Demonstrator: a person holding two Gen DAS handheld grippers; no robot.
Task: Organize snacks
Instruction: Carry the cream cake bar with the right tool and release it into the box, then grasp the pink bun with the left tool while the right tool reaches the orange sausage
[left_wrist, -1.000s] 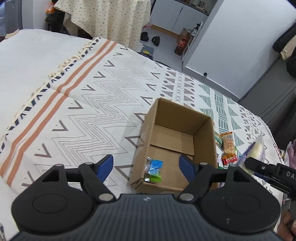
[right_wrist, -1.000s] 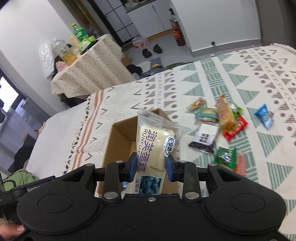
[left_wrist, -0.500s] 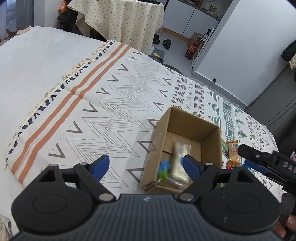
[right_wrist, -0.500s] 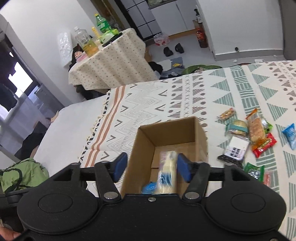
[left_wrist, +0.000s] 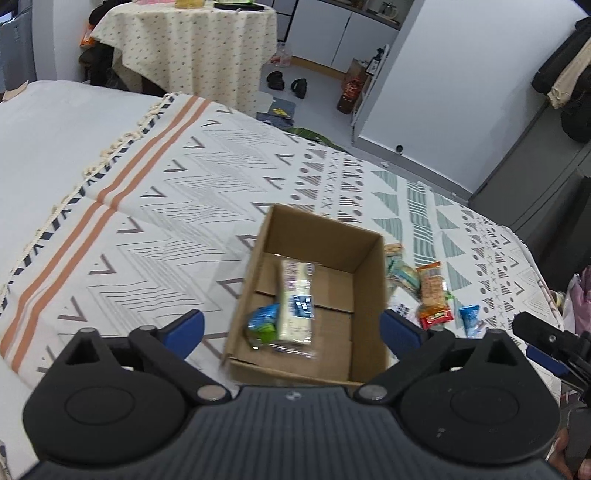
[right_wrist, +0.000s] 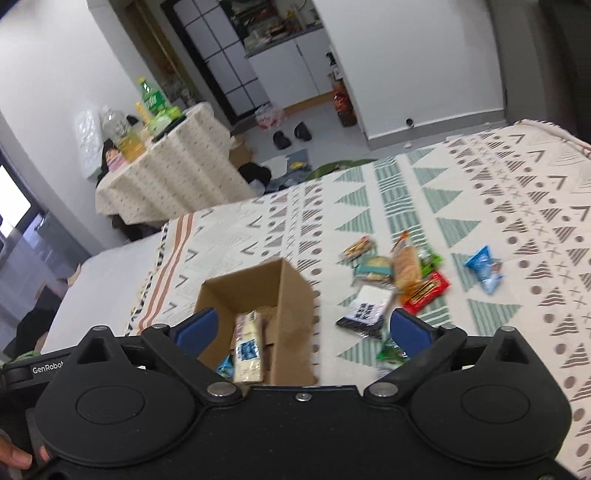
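Observation:
An open cardboard box (left_wrist: 365, 269) (right_wrist: 291, 295) sits on the patterned bedspread. Inside it lie a long cream cake packet (left_wrist: 297, 302) (right_wrist: 248, 347) and a small blue-green packet (left_wrist: 263, 323) beside it. My left gripper (left_wrist: 291, 328) hovers open over the box's near end with nothing between its fingers. My right gripper (right_wrist: 303, 328) is open and empty, above the box's right side. Loose snacks (right_wrist: 402, 280) lie in a heap to the right of the box, with a blue packet (right_wrist: 482, 267) farther right. In the left wrist view the right gripper's tip (left_wrist: 546, 341) shows at the right edge.
The bed's far edge drops to a floor with shoes (right_wrist: 291, 134) and clutter. A cloth-covered round table (right_wrist: 166, 177) with bottles stands beyond the bed. A plain white sheet (left_wrist: 55, 133) covers the bed left of the fringed bedspread. A hand (right_wrist: 13, 459) holds the right gripper's handle.
The right gripper opened and let the cream cake packet drop into the box, then drew back and swung right. The left gripper stayed open and rose slightly.

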